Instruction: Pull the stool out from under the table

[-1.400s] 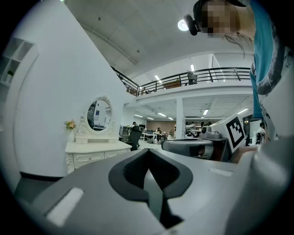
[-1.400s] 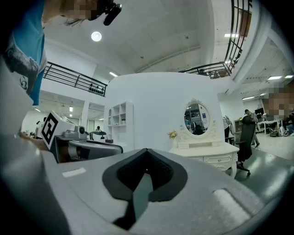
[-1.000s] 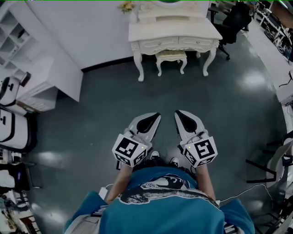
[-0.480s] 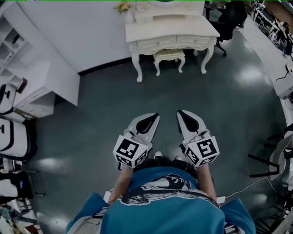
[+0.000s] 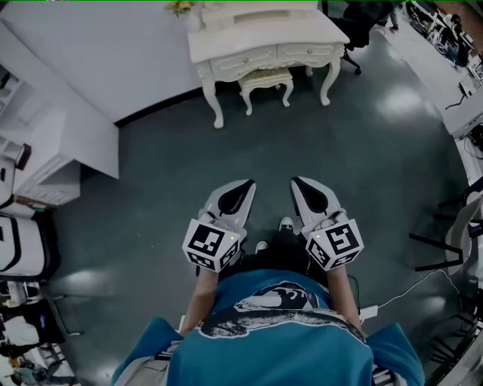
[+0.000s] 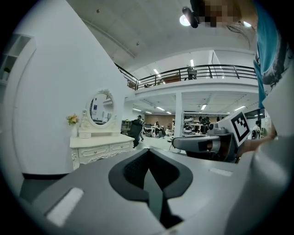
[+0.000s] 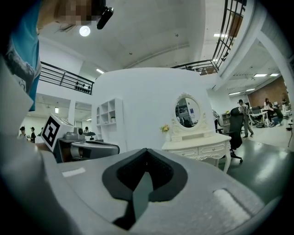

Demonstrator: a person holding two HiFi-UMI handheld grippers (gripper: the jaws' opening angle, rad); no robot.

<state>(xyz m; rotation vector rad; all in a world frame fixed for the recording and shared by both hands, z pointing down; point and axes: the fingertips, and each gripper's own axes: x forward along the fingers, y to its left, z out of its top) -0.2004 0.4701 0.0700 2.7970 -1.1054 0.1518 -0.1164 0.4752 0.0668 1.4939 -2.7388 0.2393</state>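
A cream stool (image 5: pixel 266 80) stands tucked under a white dressing table (image 5: pixel 264 38) at the far end of the dark floor, seen in the head view. The table (image 6: pixel 95 148) appears far off at the left of the left gripper view, and the same table (image 7: pixel 198 146) shows in the right gripper view with its oval mirror. My left gripper (image 5: pixel 247 185) and right gripper (image 5: pixel 297 183) are held side by side in front of my body, both shut and empty, pointing toward the table from well short of it.
A white curved wall (image 5: pixel 98 68) and shelving (image 5: pixel 30 113) run along the left. A black office chair (image 5: pixel 355 19) stands to the right of the table. Dark chair frames (image 5: pixel 445 249) and a cable (image 5: pixel 407 290) lie at the right. Open floor stretches between me and the table.
The table and stool have shifted left and up in the head view as I walk. Both grippers stay shut, side by side, a little lower than before.
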